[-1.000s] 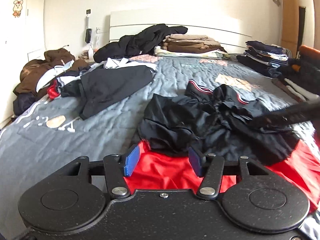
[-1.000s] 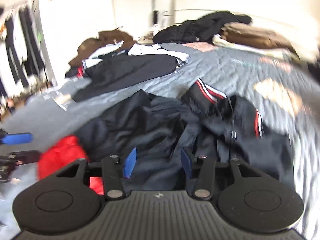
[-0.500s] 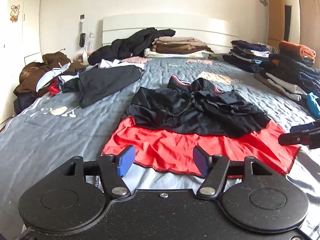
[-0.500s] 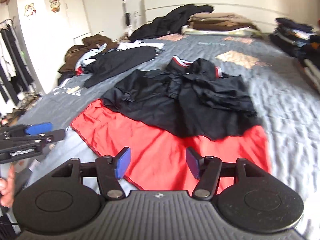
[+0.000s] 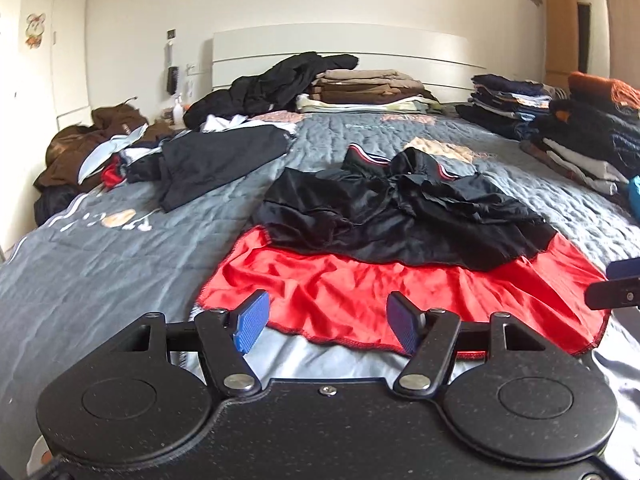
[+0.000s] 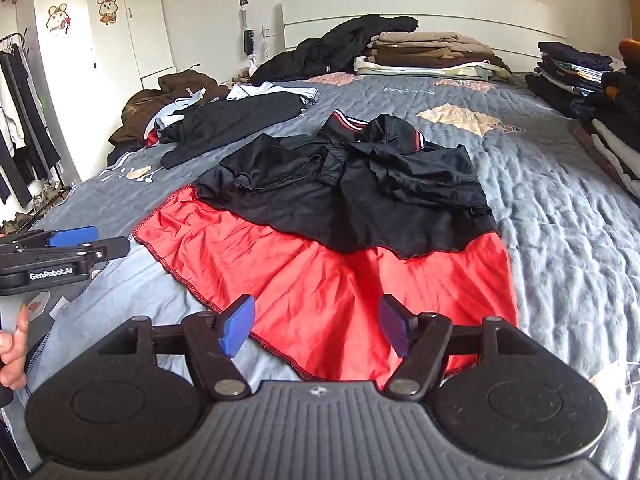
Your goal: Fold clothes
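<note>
Claws left (image 5: 326, 328) and right (image 6: 314, 330) hang spread, empty, over the red hem (image 6: 320, 300); pinch both corners evenly, avoiding the sheet (image 5: 340, 360).

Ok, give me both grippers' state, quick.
Left gripper: open, holding nothing.
Right gripper: open, holding nothing.

A home bedroom: quilted bed (image 5: 120, 264), headboard (image 6: 420, 8), clothes rack (image 6: 16, 120).
</note>
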Demonstrator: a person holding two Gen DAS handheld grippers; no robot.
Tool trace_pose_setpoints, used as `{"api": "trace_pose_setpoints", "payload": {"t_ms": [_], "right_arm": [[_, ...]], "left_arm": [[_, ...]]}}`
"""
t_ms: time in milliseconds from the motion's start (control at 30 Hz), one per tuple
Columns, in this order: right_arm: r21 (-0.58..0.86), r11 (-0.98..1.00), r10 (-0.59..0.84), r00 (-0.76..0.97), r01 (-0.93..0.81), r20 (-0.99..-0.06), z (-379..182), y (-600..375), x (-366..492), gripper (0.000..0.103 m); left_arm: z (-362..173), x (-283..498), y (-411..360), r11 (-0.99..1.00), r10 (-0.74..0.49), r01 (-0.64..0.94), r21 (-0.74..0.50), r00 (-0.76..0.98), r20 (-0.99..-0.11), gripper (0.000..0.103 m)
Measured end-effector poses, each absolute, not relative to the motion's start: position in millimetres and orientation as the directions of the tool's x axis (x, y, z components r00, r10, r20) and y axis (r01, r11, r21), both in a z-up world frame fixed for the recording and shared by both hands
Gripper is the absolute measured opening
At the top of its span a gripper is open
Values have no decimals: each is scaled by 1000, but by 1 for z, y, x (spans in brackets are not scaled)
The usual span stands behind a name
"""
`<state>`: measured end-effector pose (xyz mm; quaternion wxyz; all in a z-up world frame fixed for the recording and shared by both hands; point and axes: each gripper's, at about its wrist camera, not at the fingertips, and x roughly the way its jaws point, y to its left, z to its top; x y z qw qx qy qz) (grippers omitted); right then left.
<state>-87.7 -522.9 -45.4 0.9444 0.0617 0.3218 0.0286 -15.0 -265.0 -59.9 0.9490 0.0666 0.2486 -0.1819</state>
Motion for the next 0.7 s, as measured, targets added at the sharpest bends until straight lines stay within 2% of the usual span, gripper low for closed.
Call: {"api": "trace_pose_setpoints", "payload": {"t_ms": [200, 333, 467, 533, 567, 700], "right_arm": [[143, 988, 136, 772, -59, -621, -48, -522, -70, 68], [140, 990, 111, 759, -26, -641, -49, -526, -70, 68], [176, 984, 91, 760, 31, -643, -51, -538, -79, 68], [193, 979, 78, 768, 60, -636, -51, -541, -90, 68], [202, 977, 72, 771, 74, -633, -51, -542, -96, 68], [172, 981, 40, 785, 86, -619, -44, -535, -110, 68]], "left_arm": [[-74, -5, -295, 898, -318, 424, 117, 810, -492, 65], [-73, -4, -301, 921, -312, 387, 46, 803, -509, 65], [-80, -26, -302, 916, -270, 375, 140, 837, -476, 65], [-83, -32, -298, 916, -254, 369, 156, 836, -487, 65], [-82, -33, -296, 920, -248, 363, 145, 829, -502, 65], [-61, -46, -285, 931, -250, 343, 127, 852, -460, 65]]}}
